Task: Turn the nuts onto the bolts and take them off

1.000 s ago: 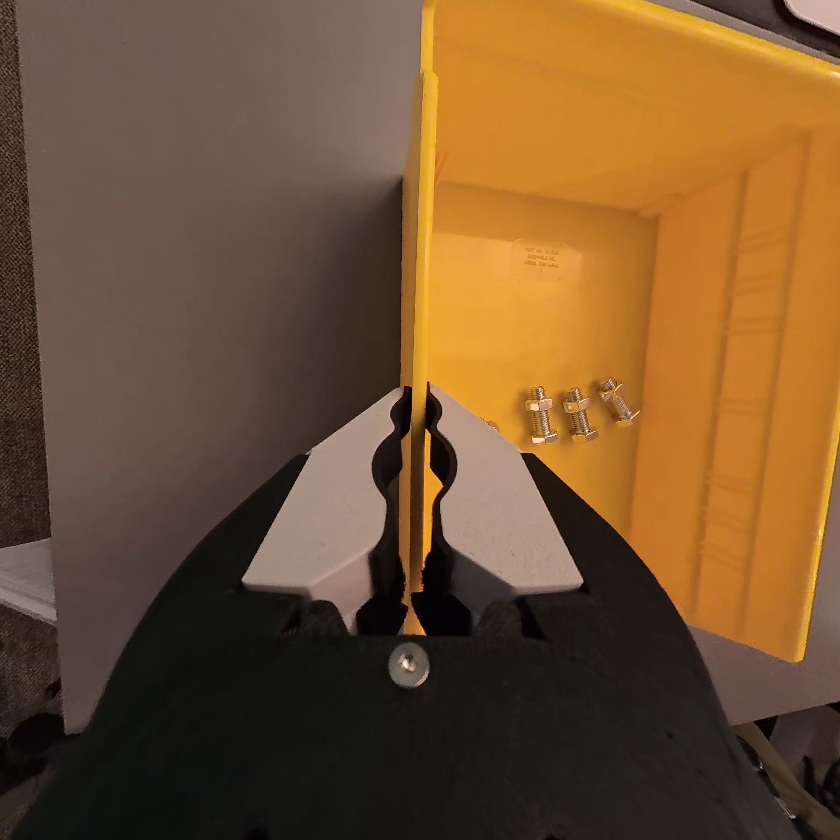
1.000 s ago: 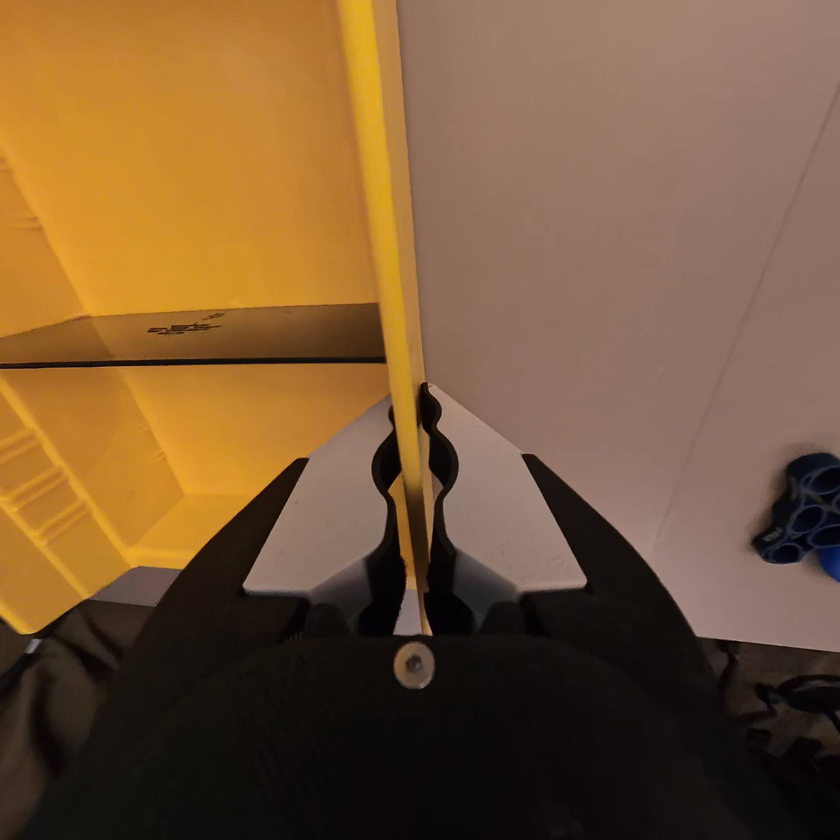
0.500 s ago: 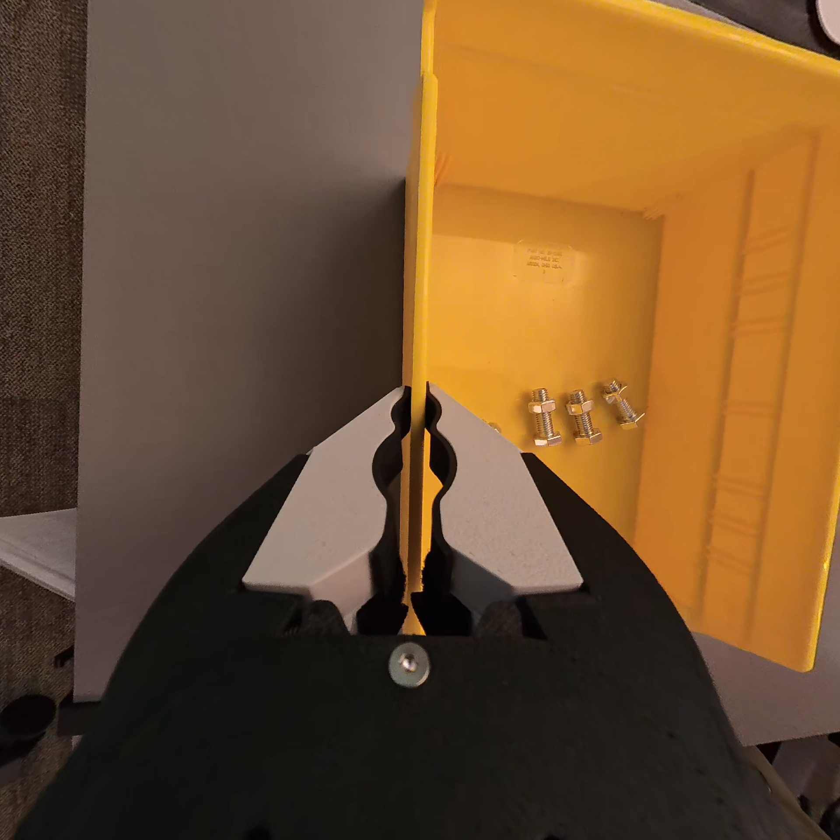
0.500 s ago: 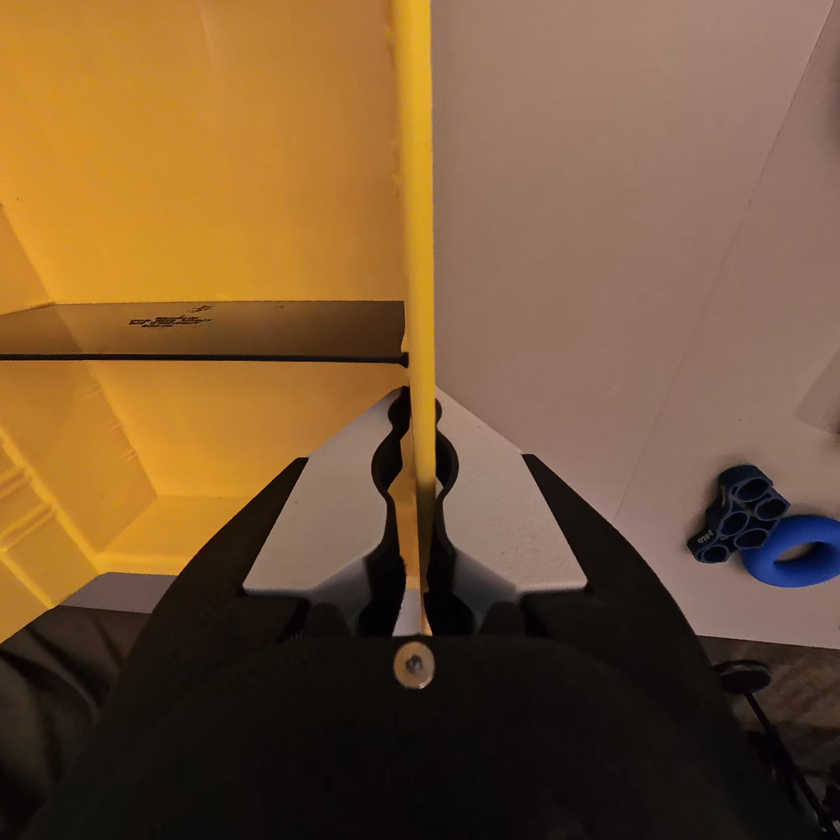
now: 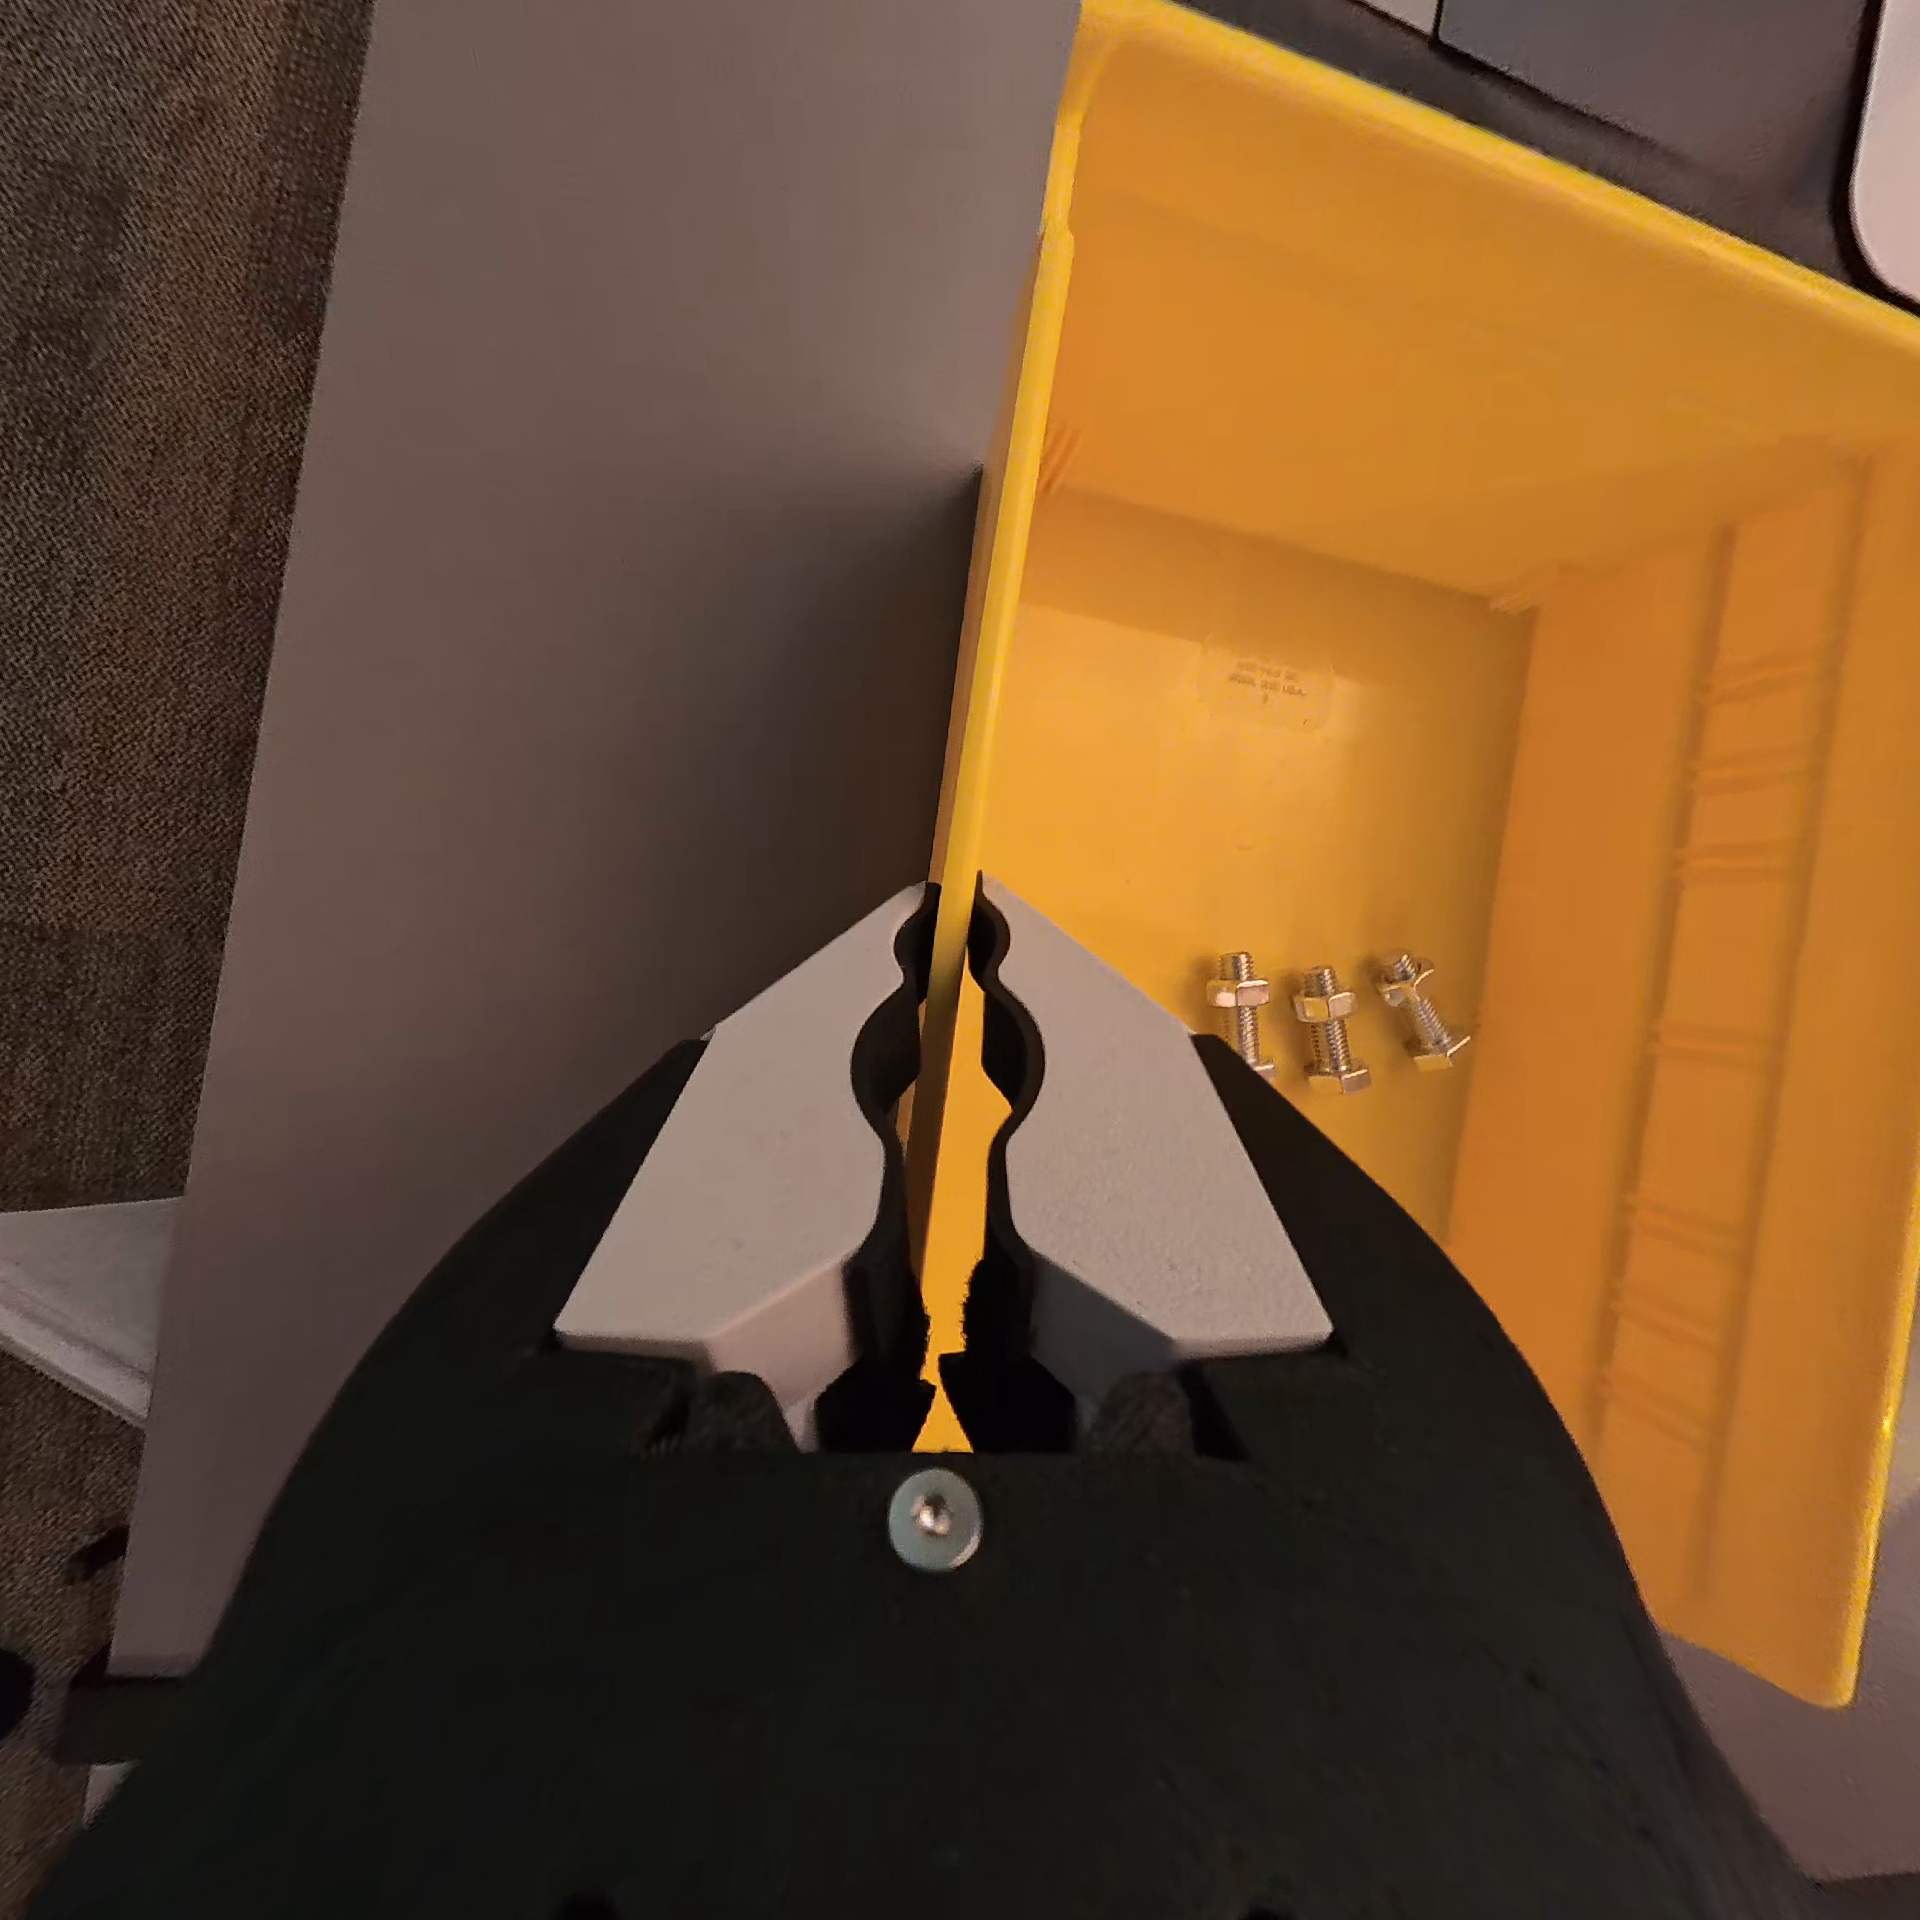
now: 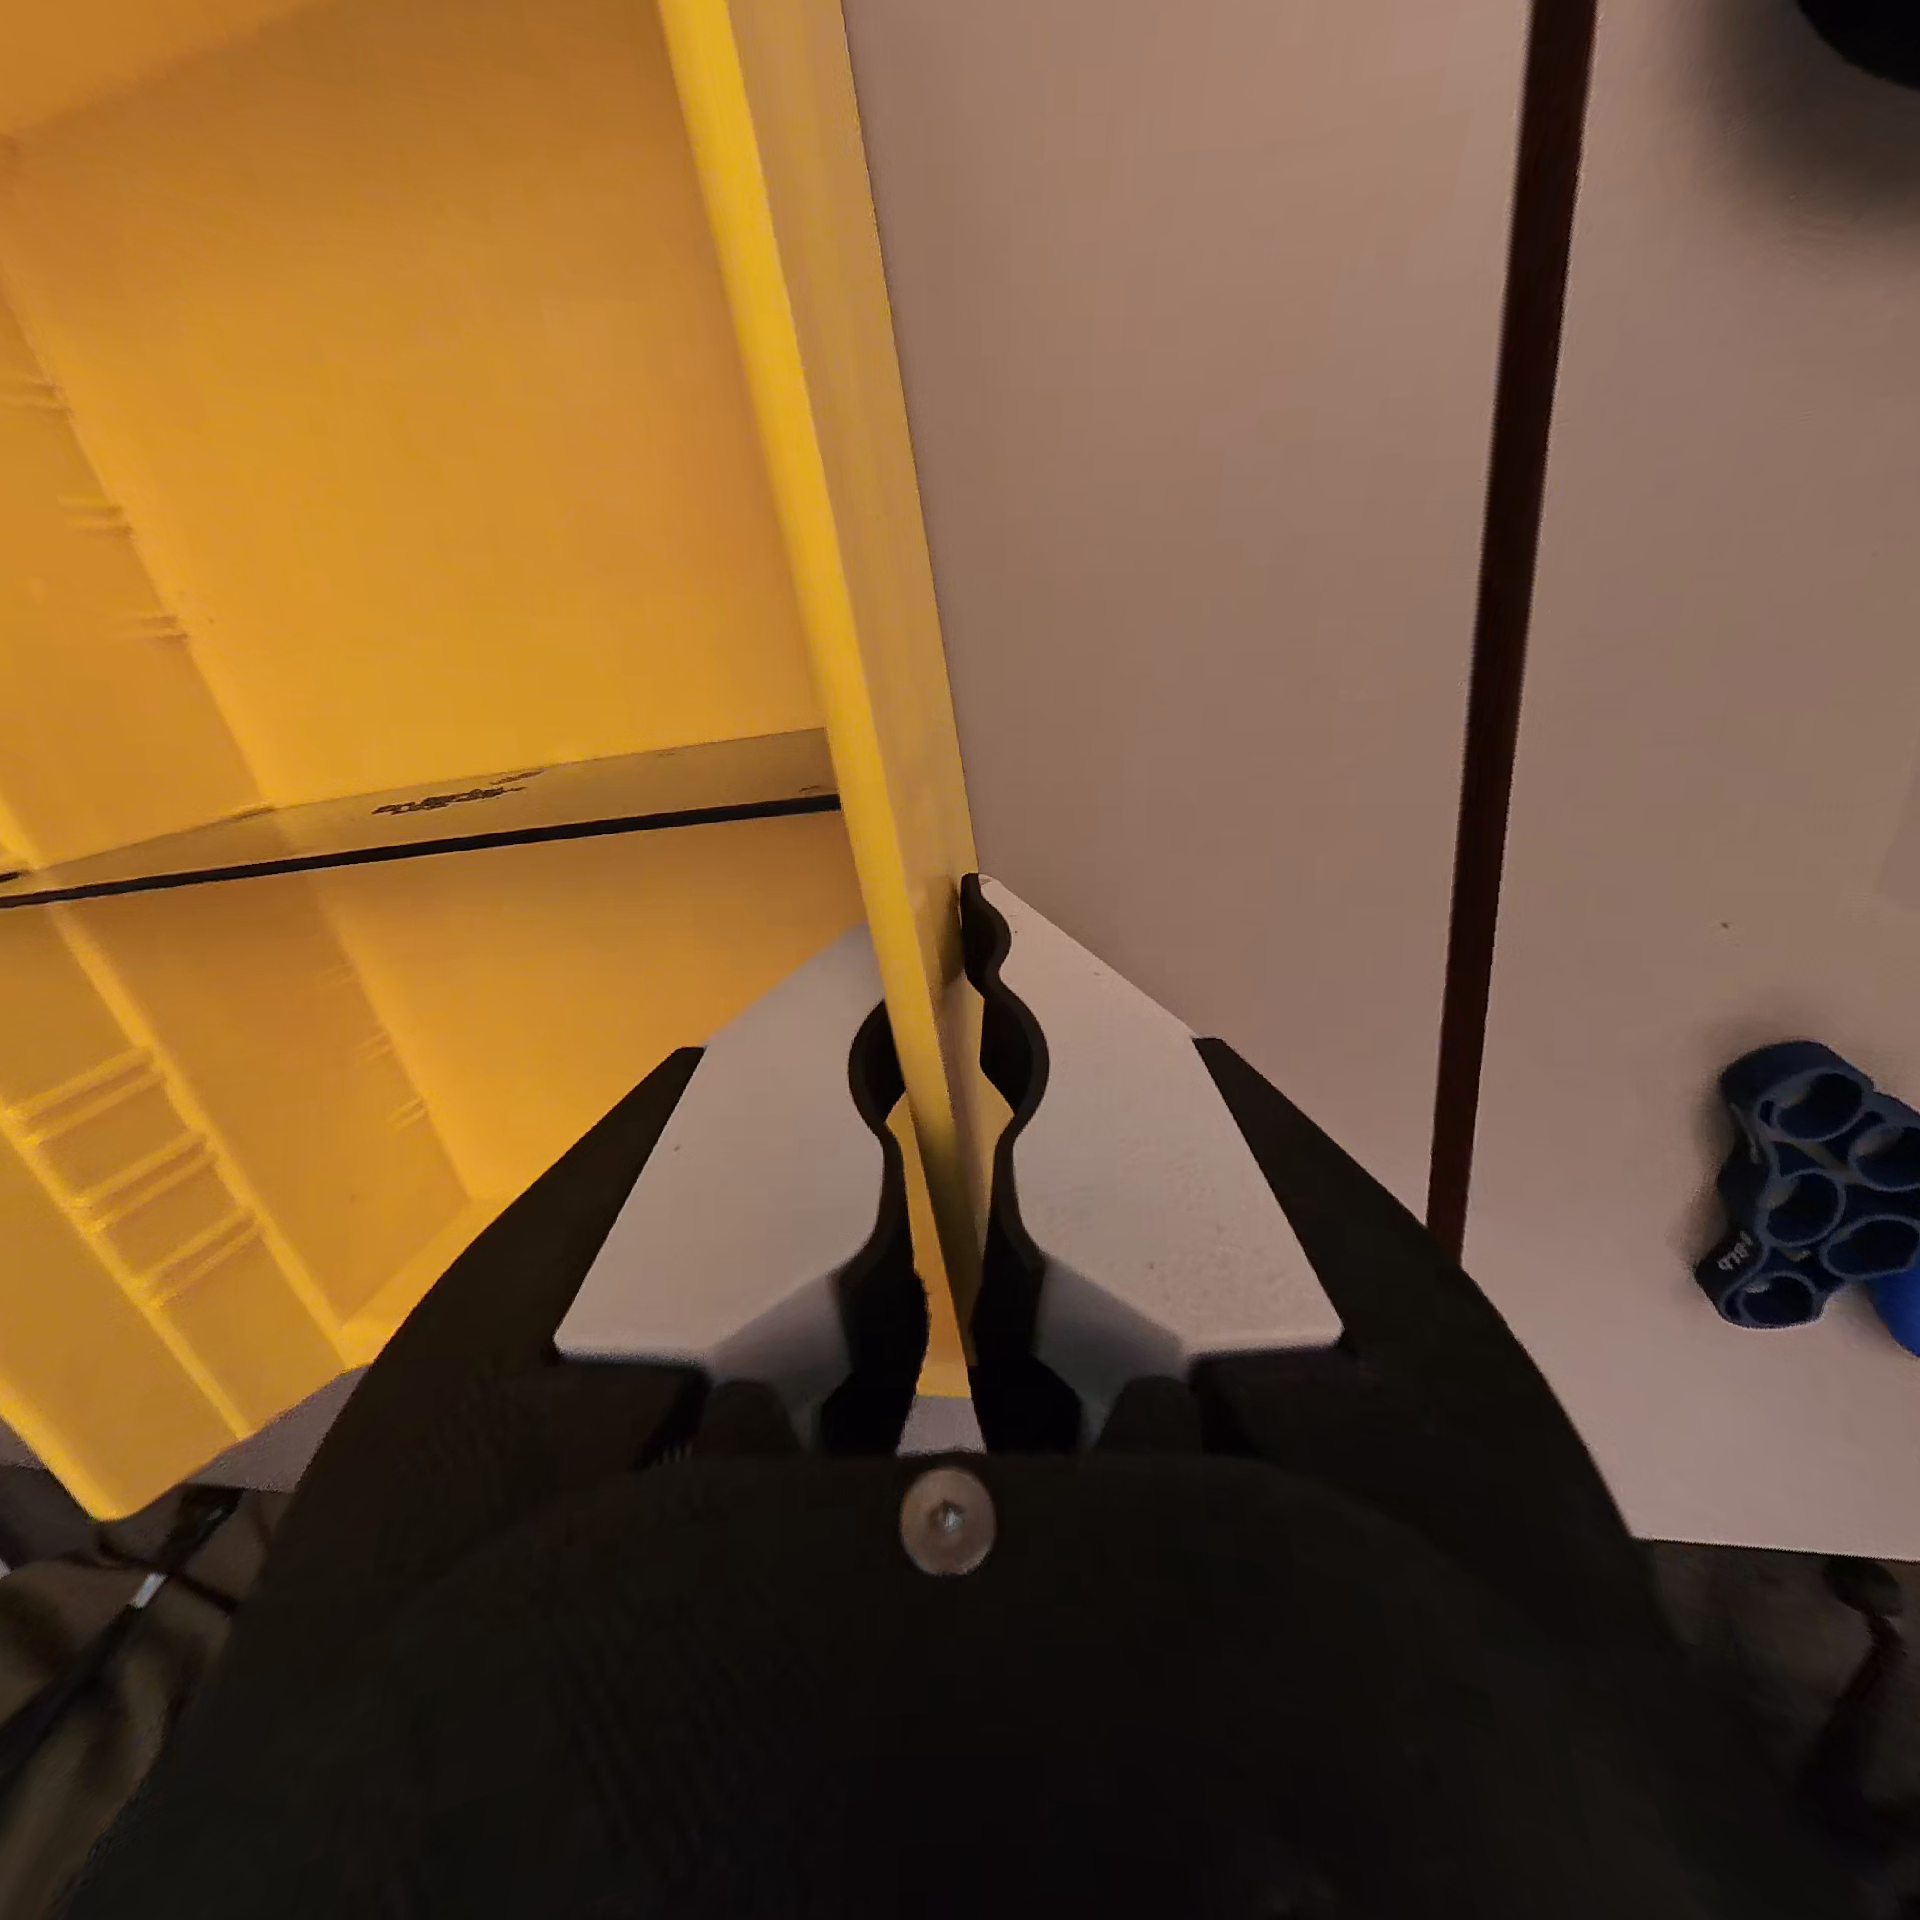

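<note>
A yellow plastic bin (image 5: 1558, 436) fills the right of the left wrist view. Three silver bolts with nuts on them (image 5: 1325, 1029) lie on its floor in a row near the left wall. My left gripper (image 5: 954, 899) is shut on the bin's left wall. In the right wrist view the same bin (image 6: 416, 416) fills the left side, with a black divider (image 6: 436, 821) across it. My right gripper (image 6: 951, 904) is shut on the bin's right wall. No bolts show in the right wrist view.
The bin rests on a white table (image 5: 644, 520); its left edge and brown carpet (image 5: 114, 520) lie beyond. A blue plastic part with round holes (image 6: 1818, 1226) lies on the table at right, past a dark seam (image 6: 1496, 623). A white object (image 5: 1886, 135) sits behind the bin. Spacing between my two grippers at the tips: around 95 cm.
Both grippers stay shut on the bin walls while the bin shifts and turns over the table; the table's left edge and the dark seam have come into view. The bolts keep their place.
</note>
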The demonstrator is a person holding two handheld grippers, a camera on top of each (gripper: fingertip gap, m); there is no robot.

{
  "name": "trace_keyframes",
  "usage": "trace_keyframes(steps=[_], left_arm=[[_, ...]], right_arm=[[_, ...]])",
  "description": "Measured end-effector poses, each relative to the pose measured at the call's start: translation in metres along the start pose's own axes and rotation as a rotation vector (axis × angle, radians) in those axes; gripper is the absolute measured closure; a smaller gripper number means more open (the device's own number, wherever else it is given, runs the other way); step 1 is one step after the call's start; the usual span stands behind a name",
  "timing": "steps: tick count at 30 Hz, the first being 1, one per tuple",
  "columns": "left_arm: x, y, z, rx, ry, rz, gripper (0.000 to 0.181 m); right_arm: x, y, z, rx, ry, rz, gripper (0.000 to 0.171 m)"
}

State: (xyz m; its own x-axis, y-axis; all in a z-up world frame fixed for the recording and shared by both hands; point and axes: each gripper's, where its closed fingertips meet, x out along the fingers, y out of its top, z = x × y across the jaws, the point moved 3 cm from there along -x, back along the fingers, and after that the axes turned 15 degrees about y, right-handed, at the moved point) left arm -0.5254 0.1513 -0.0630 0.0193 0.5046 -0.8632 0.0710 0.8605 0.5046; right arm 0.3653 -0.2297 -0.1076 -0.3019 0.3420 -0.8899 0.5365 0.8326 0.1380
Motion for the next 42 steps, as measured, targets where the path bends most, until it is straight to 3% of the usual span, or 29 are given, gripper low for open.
trace_keyframes(steps=[5, 22, 35, 38, 42], left_arm=[[0.005, 0.008, -0.004, -0.028, 0.022, 0.04, 0.179], [0.015, 0.025, -0.01, -0.068, 0.071, 0.124, 0.179], [0.017, 0.029, -0.007, -0.048, 0.062, 0.142, 0.178], [0.011, 0.03, -0.009, -0.007, 0.106, 0.16, 0.177], [-0.028, 0.04, -0.006, 0.12, 0.22, 0.285, 0.166]], right_arm=[[-0.001, 0.009, 0.005, -0.024, 0.015, 0.037, 0.168], [0.001, 0.025, 0.007, -0.234, -0.138, -0.121, 0.165], [0.009, 0.026, -0.007, -0.265, -0.069, -0.06, 0.166], [0.008, 0.026, -0.008, -0.316, -0.09, -0.032, 0.164], [-0.012, 0.038, -0.013, -0.37, -0.188, 0.074, 0.148]])
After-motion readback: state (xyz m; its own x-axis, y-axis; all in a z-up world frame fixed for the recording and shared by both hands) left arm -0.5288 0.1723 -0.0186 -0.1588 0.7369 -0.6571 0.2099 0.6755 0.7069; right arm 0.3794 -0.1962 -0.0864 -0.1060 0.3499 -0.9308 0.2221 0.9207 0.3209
